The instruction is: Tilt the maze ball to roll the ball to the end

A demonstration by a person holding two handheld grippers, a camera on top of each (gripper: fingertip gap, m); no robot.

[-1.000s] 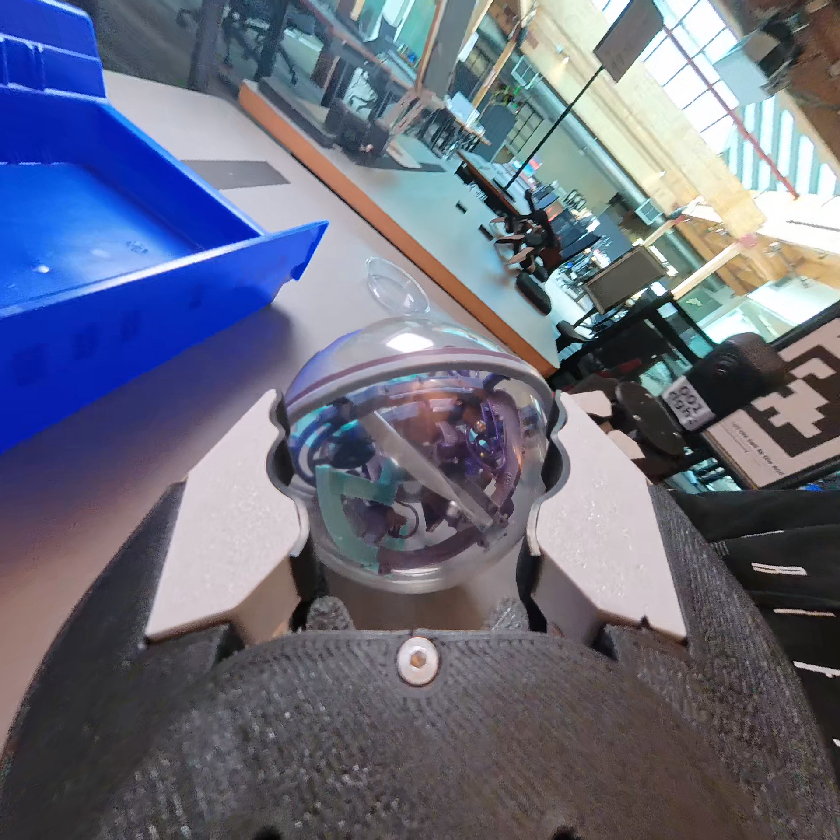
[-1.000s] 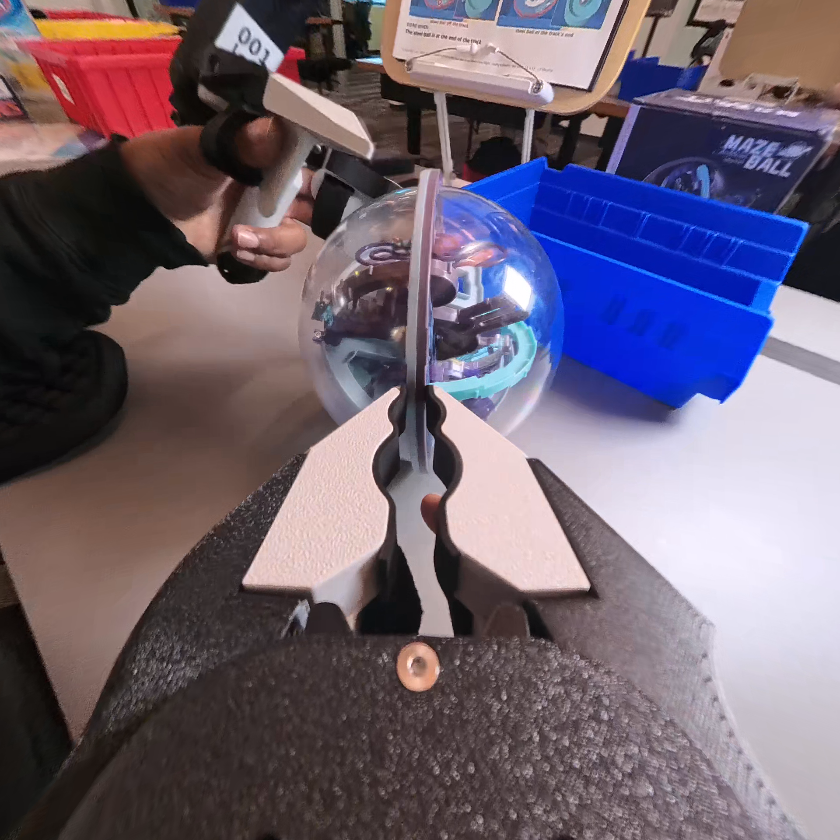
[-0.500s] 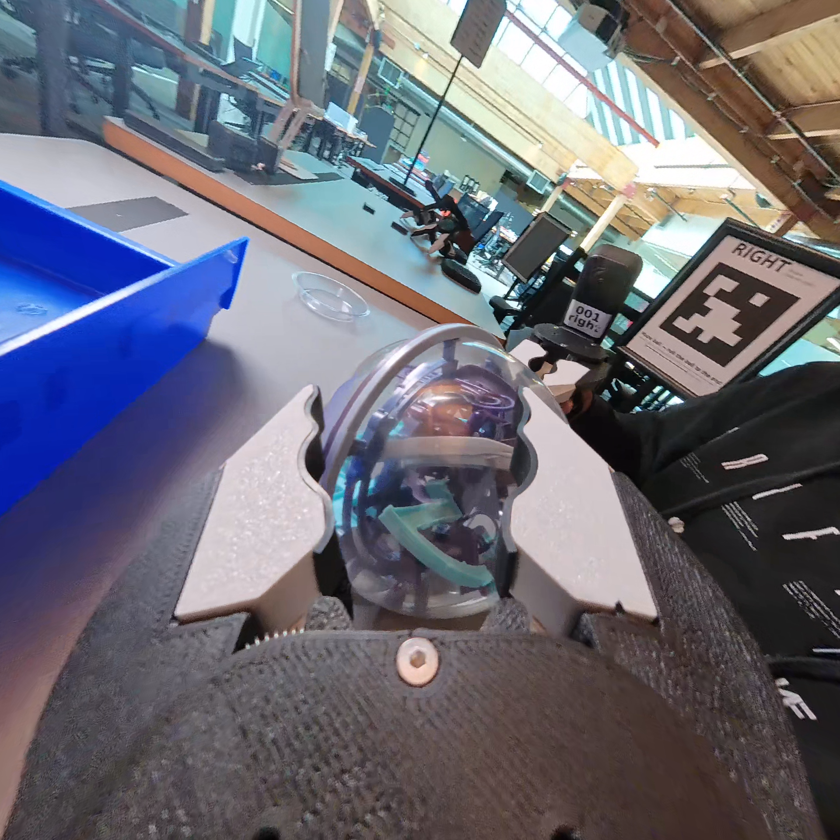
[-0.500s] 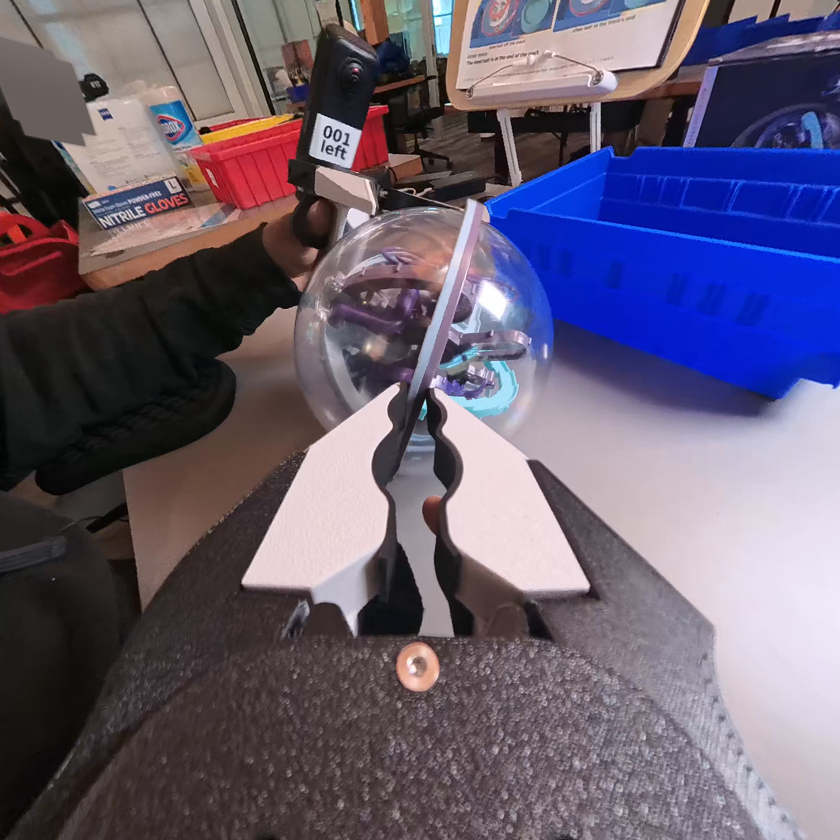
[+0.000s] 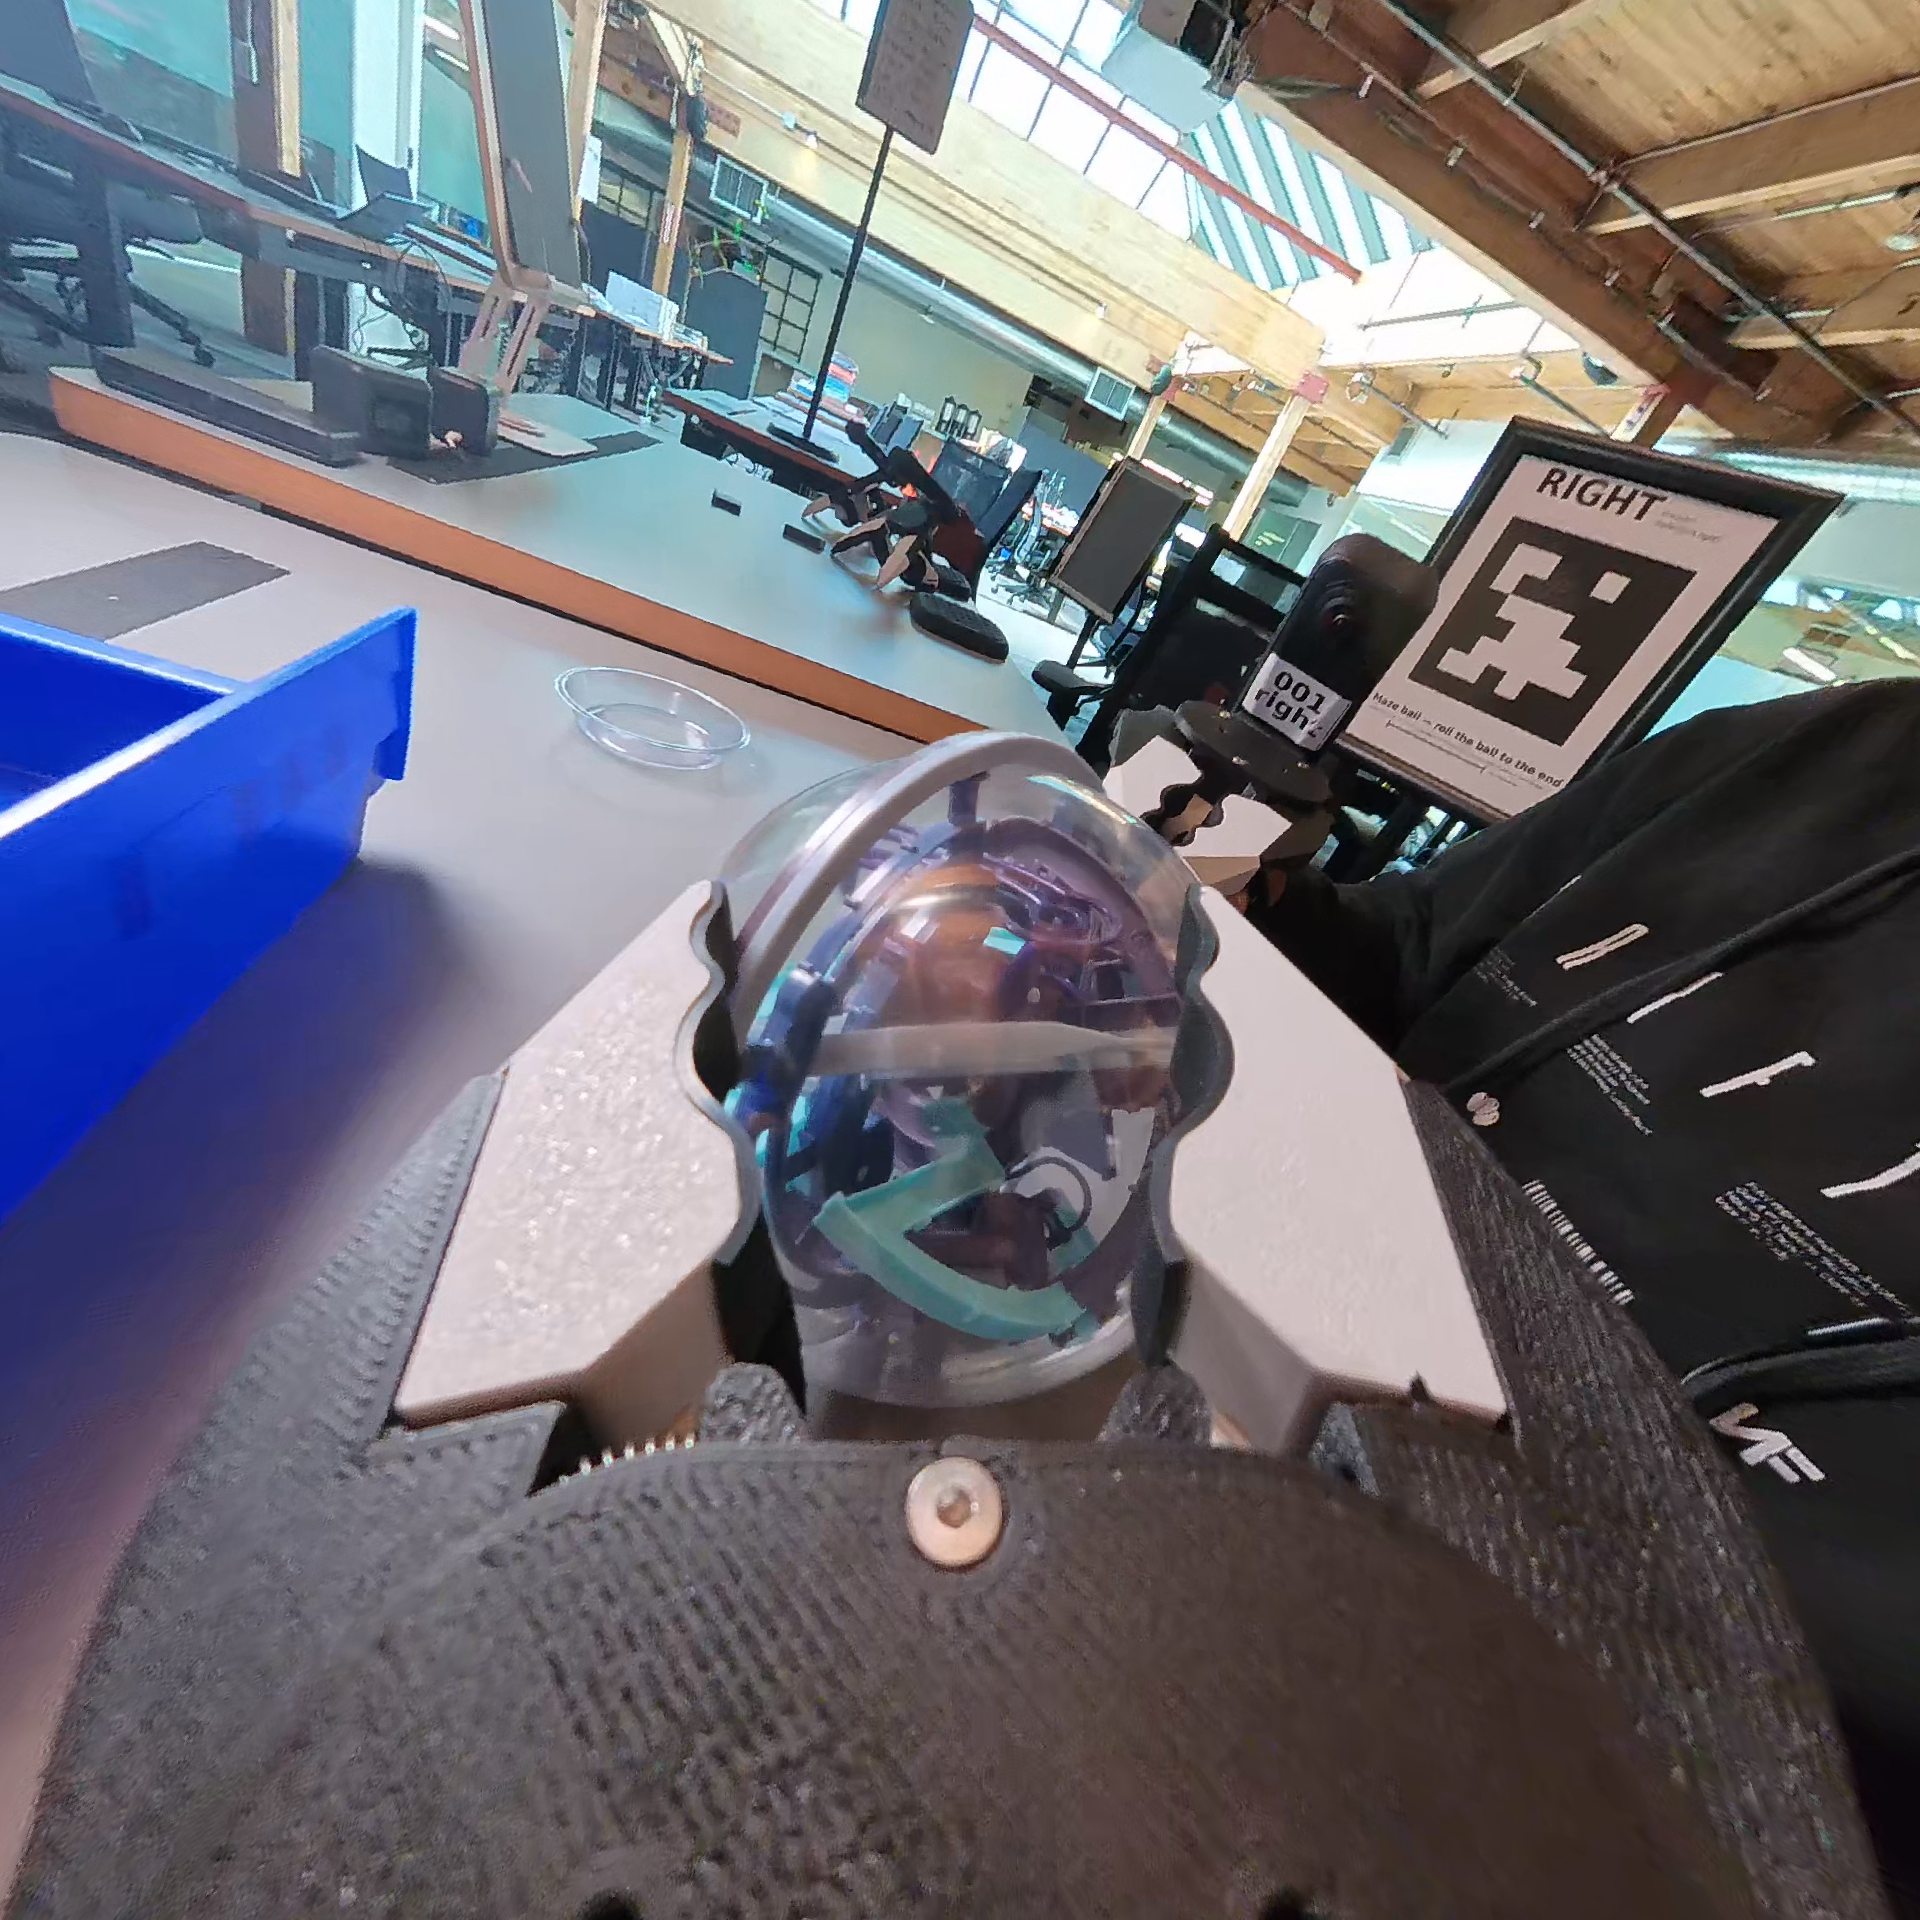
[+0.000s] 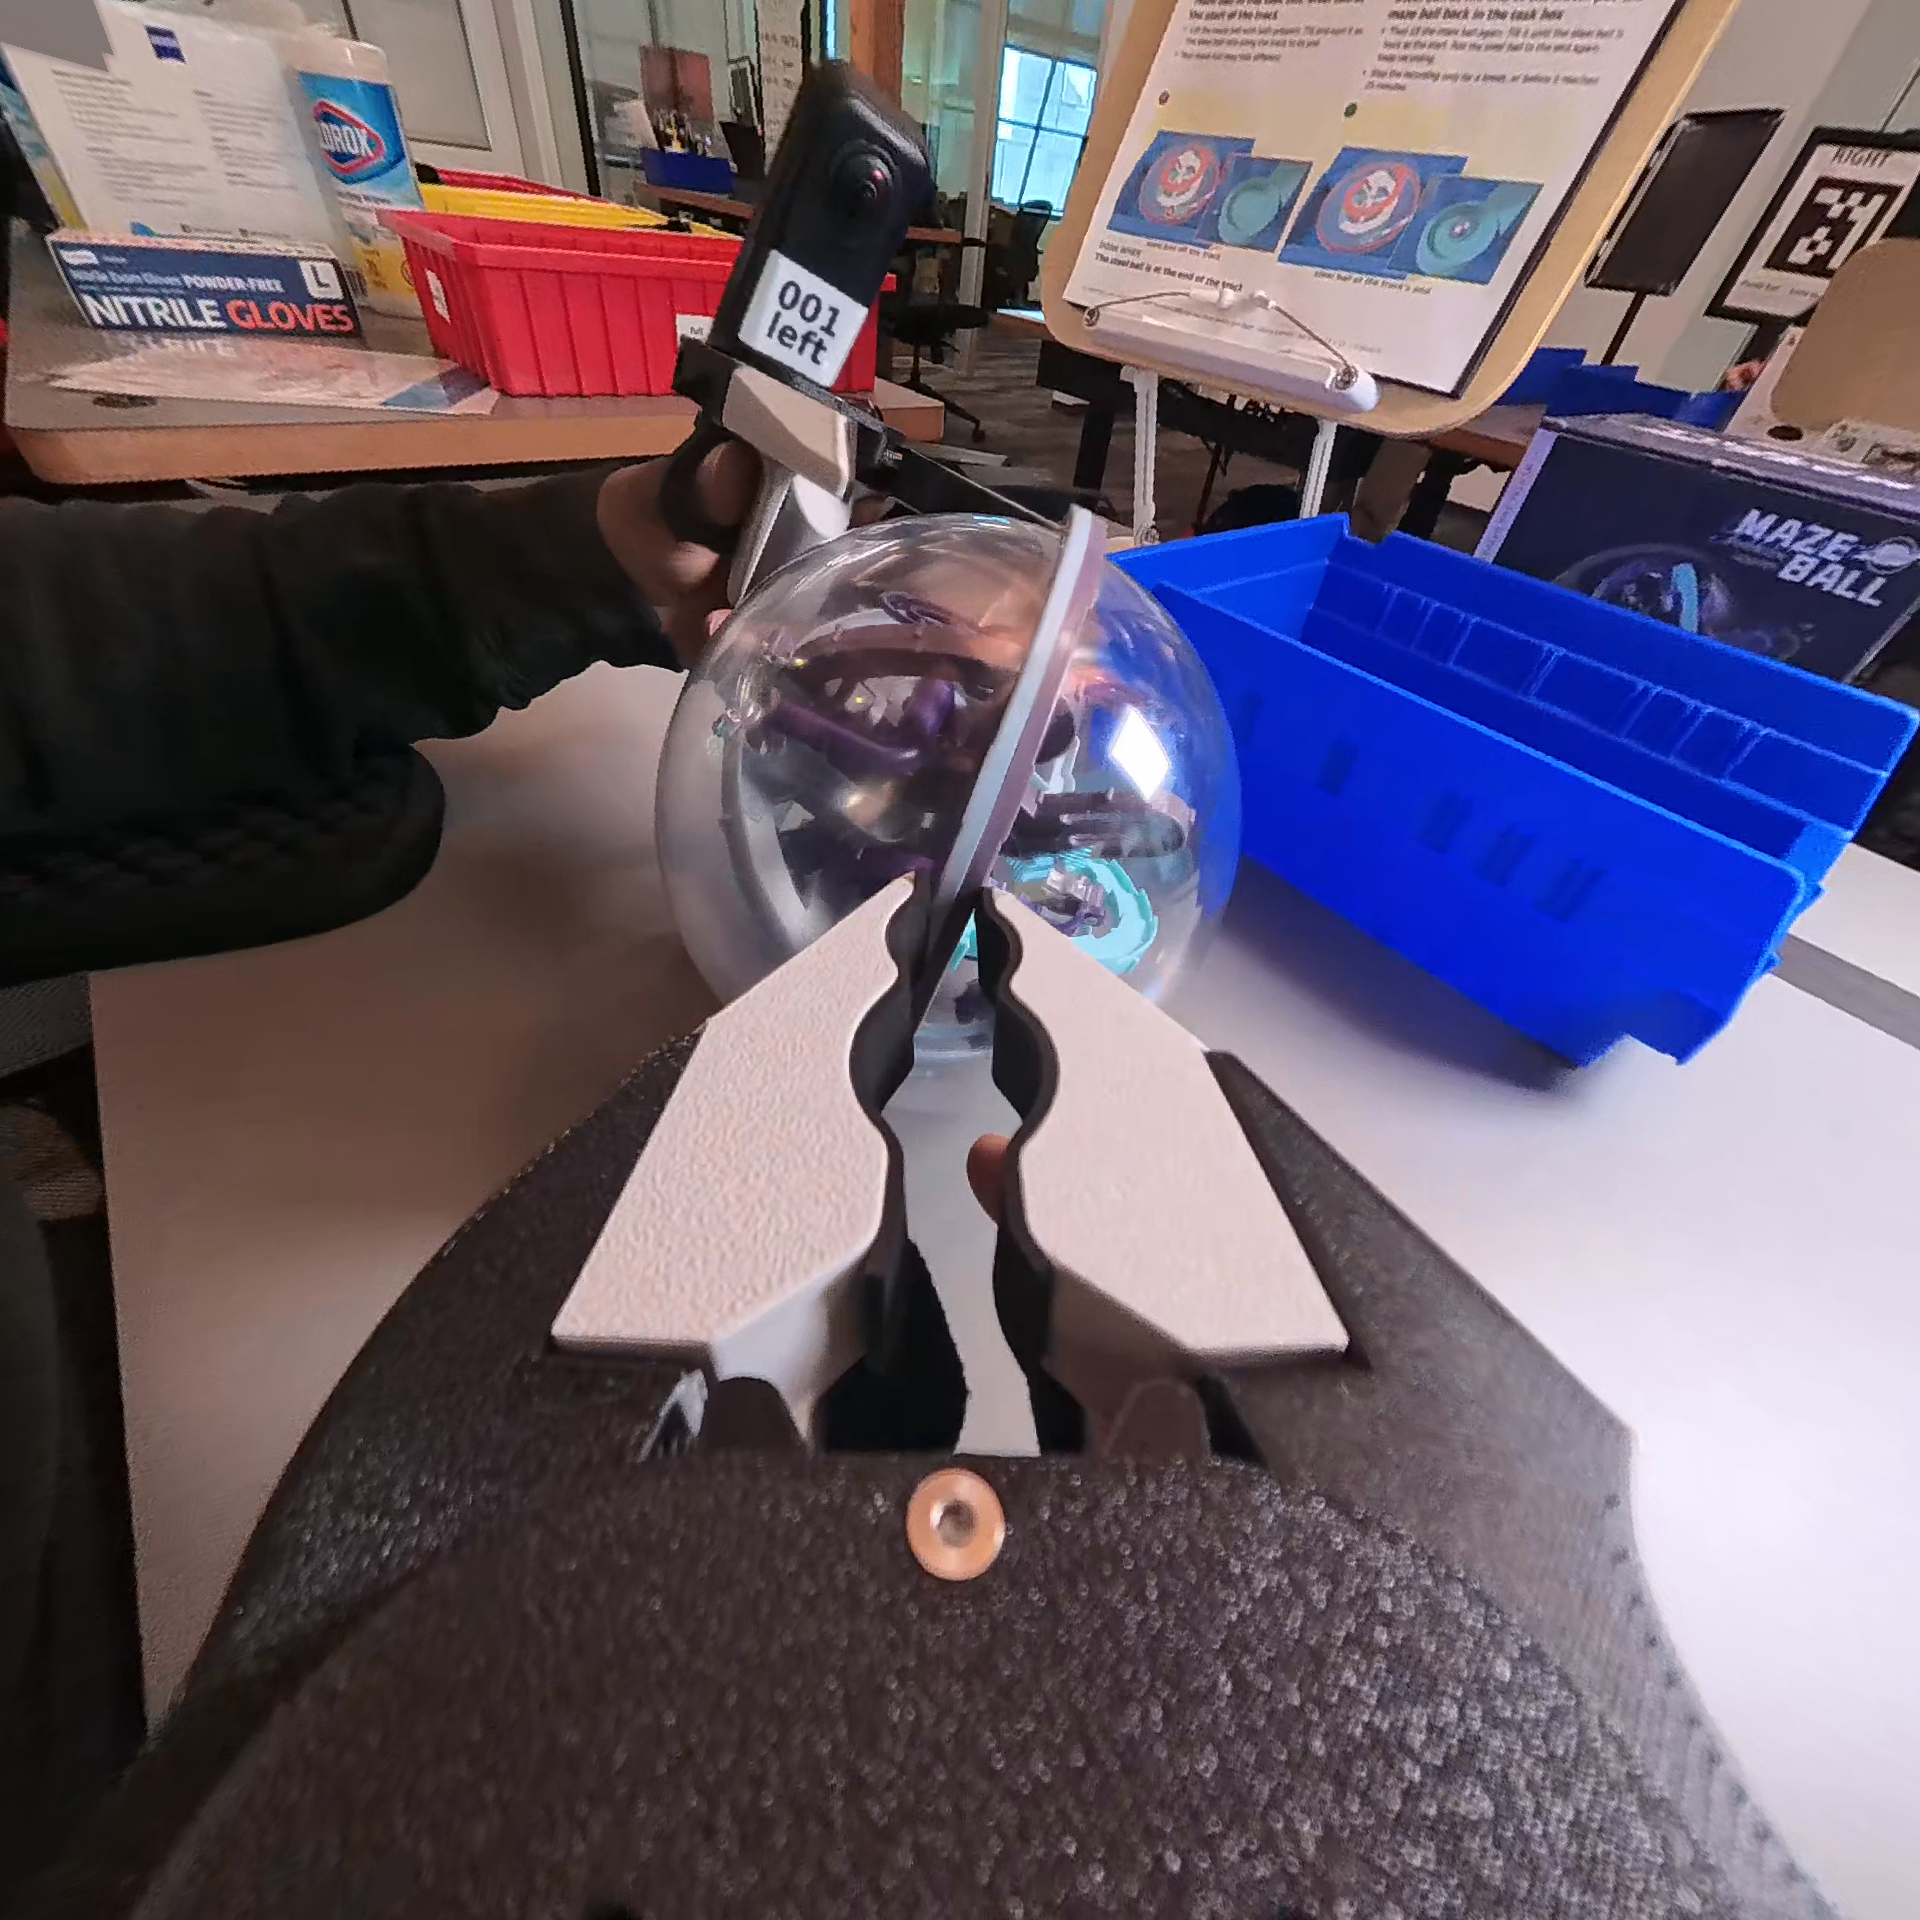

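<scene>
Clear maze ball [image 5: 961,1081] sits clamped between our left gripper [image 5: 951,1049] fingers, its rim [image 6: 1023,727] leaning right, pinched in our near-closed right gripper [image 6: 945,935].

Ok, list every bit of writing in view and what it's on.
I don't copy out writing; here is what bears it.
White tag: black camera, right wrist view.
Second white tag: other black camera, left wrist view.
Framed marker sign: heading, small caption.
Glove box: printed name.
Wipes canister: brand logo.
Instruction sheet: small, blurred.
Dark blue box: title.
Black sleeve: tiny print.
</scene>
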